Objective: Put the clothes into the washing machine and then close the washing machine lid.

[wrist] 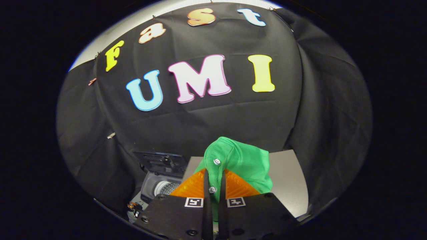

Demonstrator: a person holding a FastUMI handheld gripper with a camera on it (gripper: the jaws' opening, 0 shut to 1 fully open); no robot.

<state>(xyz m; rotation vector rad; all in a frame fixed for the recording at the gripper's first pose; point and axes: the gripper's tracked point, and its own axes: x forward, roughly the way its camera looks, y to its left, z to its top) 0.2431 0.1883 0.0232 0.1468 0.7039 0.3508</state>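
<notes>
A green buttoned garment (pixel 242 163) hangs pinched between the two fingers of my gripper (pixel 214 185), which is shut on its button strip. The cloth bulges up ahead of the fingertips and droops to the right, lifted off the table. To the left of the fingers and lower down stands the small washing machine (pixel 156 186), its dark lid (pixel 161 162) tipped up and open, with the ribbed metal drum (pixel 166 187) visible inside.
A pale grey table top (pixel 288 180) lies beneath and to the right of the garment. Some small wires (pixel 133 208) sit at the foot of the washing machine. Black cloth walls close in behind and on both sides.
</notes>
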